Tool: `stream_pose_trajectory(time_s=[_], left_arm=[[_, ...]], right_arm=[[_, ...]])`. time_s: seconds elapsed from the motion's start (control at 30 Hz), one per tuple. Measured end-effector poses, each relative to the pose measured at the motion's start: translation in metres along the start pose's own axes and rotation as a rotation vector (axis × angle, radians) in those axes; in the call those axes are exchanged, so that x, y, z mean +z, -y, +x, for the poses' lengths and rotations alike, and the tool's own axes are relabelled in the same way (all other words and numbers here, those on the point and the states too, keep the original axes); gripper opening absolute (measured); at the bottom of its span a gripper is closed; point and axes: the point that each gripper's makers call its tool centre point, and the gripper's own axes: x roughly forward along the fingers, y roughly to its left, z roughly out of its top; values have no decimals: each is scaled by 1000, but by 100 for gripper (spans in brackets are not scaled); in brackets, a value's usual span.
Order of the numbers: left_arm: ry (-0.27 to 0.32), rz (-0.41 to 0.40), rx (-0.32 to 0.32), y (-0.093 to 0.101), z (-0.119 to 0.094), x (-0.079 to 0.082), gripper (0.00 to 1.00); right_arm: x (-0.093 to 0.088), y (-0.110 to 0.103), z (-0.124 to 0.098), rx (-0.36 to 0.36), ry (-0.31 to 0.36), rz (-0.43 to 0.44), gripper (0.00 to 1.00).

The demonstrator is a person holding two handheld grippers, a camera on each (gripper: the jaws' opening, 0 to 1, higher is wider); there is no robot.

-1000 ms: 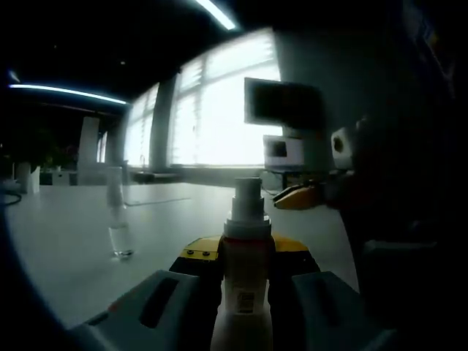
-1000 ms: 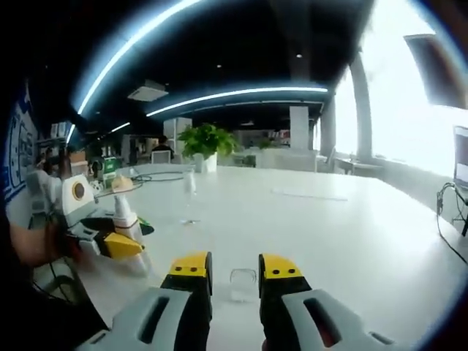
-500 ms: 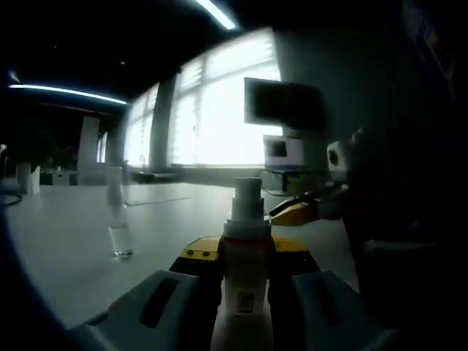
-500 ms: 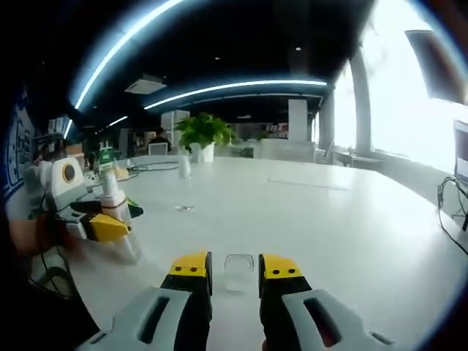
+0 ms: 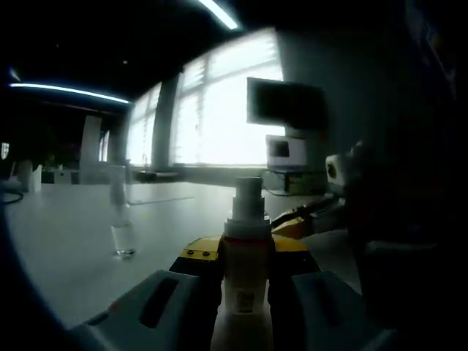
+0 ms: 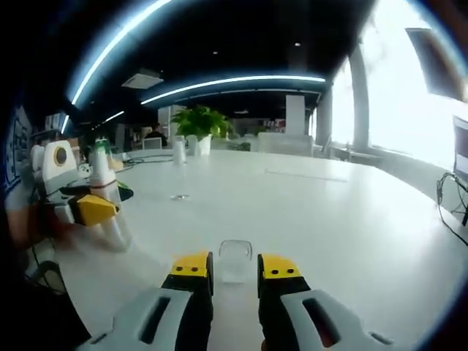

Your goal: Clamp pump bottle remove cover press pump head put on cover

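Note:
My left gripper (image 5: 247, 254) is shut on a white pump bottle (image 5: 247, 223), which stands upright between the jaws with its bare pump head (image 5: 248, 191) on top. The right gripper's yellow tip (image 5: 296, 221) reaches in from the right, just beside the bottle's neck. In the right gripper view, my right gripper (image 6: 235, 268) is shut on a small clear cover (image 6: 235, 259) held at the jaw tips. Far to the left there, the left gripper (image 6: 86, 209) holds the bottle (image 6: 101, 170) over the white table (image 6: 329, 219).
A tall clear vessel (image 5: 121, 218) stands on the table left of the bottle; it is small and distant (image 6: 178, 153) in the right gripper view. A potted plant (image 6: 199, 124) sits at the far edge. A monitor (image 5: 287, 104) and bright windows are behind. Cables (image 6: 450, 201) lie at the right.
The right gripper with the clear cover has dropped lower and come closer to the bottle's neck. The left gripper and bottle have stayed still.

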Motion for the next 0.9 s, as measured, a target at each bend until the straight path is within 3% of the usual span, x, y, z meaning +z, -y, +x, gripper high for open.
stream_pose_trajectory(time_s=[0.9], left_arm=[[-1,2,1,1,0,0,14]], right_arm=[[-3,-2,2,0,35,-5,13]])
